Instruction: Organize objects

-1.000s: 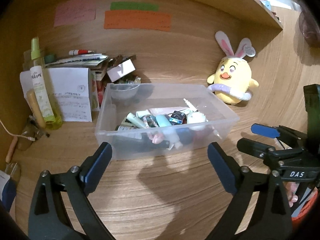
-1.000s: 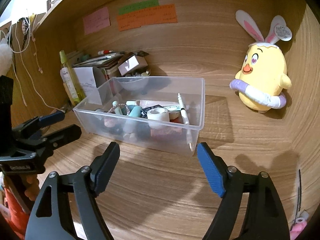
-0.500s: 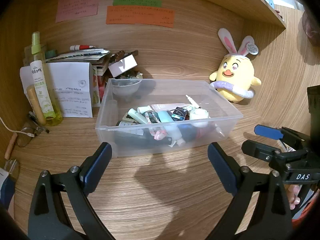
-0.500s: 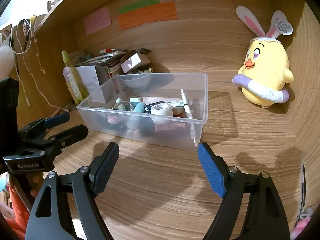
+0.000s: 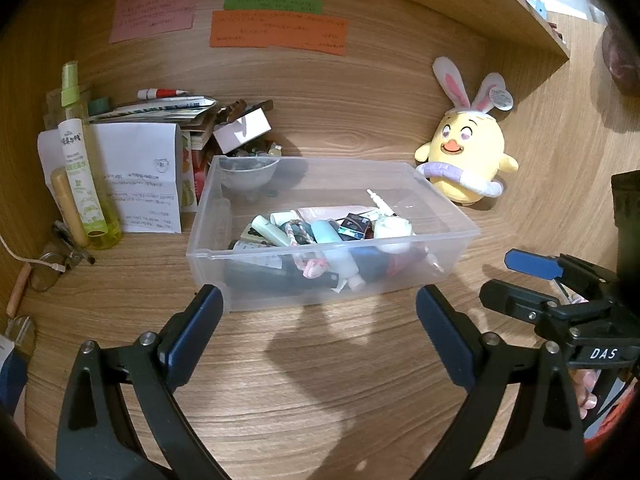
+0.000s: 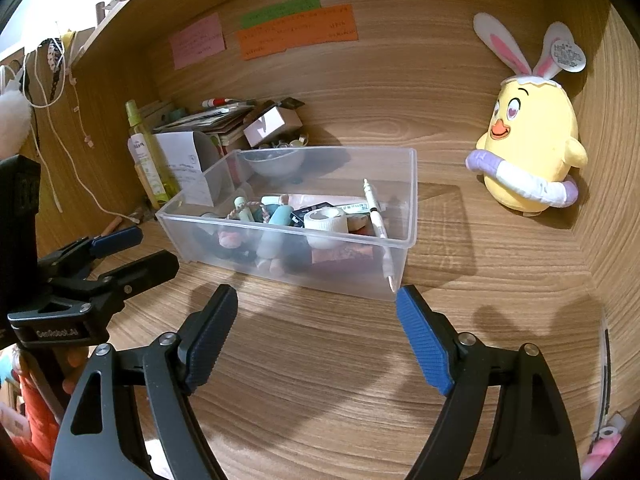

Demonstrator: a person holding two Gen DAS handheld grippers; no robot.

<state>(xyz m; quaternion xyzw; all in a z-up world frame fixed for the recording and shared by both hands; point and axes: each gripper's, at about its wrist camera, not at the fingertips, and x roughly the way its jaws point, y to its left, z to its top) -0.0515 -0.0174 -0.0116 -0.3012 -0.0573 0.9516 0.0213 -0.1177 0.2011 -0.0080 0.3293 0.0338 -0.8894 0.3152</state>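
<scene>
A clear plastic bin [image 5: 224, 216] [image 6: 408, 184] stands on the wooden desk [image 5: 340, 380]. It holds several small items: tubes, a white tape roll [image 6: 325, 219], a pen [image 6: 374, 208] and a small clear bowl [image 5: 250, 174]. My left gripper [image 5: 318, 320] hovers just in front of the bin's near wall, open, with nothing between its fingers. My right gripper [image 6: 316, 320] is open too, empty, in front of the bin's right corner. Each gripper appears at the edge of the other's view.
A yellow plush chick with rabbit ears [image 5: 466, 152] [image 6: 532, 148] sits right of the bin. At left stand a green spray bottle [image 5: 78, 156], a folded paper sheet [image 5: 140, 176], stacked books and a small white box [image 5: 242, 130]. Sticky notes [image 5: 278, 32] hang on the back panel. Glasses [image 5: 48, 272] lie at left.
Both views have shifted slightly, so the bin and plush sit a little lower in frame. Both grippers remain open and empty.
</scene>
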